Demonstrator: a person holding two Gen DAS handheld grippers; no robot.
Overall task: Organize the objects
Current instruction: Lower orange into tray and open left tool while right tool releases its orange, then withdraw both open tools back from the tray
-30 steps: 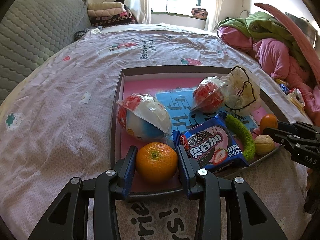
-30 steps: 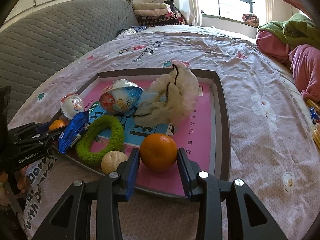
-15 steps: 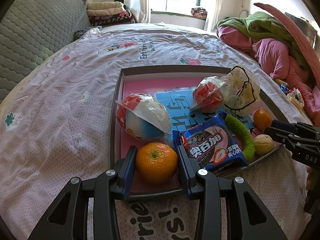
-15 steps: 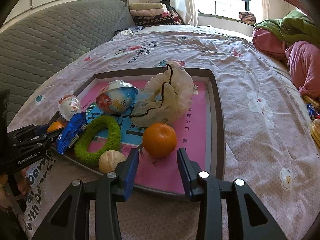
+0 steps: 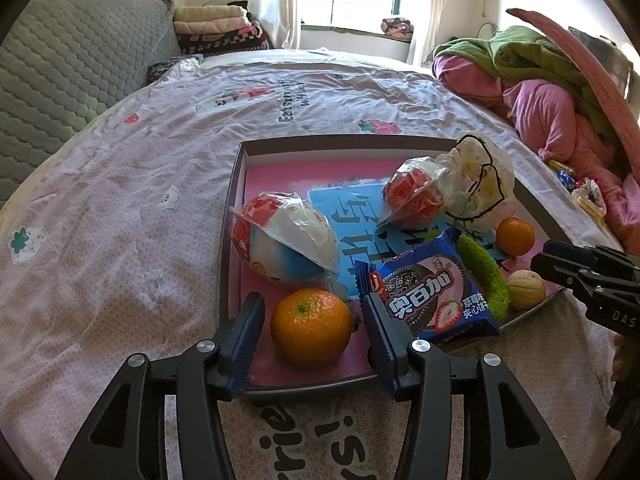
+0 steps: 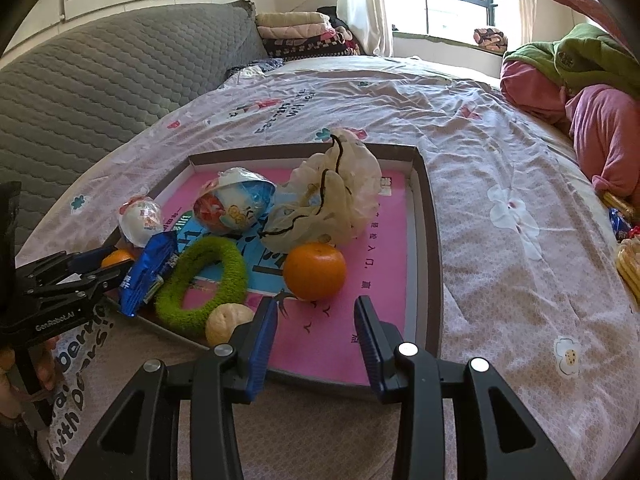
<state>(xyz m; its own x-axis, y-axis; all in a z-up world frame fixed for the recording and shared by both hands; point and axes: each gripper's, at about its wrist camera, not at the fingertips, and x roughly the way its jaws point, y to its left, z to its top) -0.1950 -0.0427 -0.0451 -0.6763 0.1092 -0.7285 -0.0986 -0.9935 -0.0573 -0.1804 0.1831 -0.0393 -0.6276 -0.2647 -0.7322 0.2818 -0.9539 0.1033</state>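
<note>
our left tool (image 5: 312, 330) is opening its jaws around an orange (image 5: 311, 326) that sits on the pink floor of the tray (image 5: 236, 184), at the tray's seven o'clock corner; slim gaps show on both sides, so we judge the pads no longer press it. our right tool (image 6: 316, 322) stands part open and empty, a second orange (image 6: 314, 270) just beyond its tips at twelve o'clock, near the tray's five o'clock corner. outward lie a blue biscuit packet (image 5: 430, 298), a green ring (image 6: 202, 278), a walnut (image 6: 228, 318), two wrapped toy eggs (image 5: 286, 244) (image 5: 414, 198) and a crumpled bag (image 6: 334, 196), all in the tray on the bed (image 5: 120, 200). we judge the placing step to be ending: both oranges are set down. next we would draw each tool straight back toward six o'clock, clear of the tray's near wall, without nudging the fruit, which could roll.
</note>
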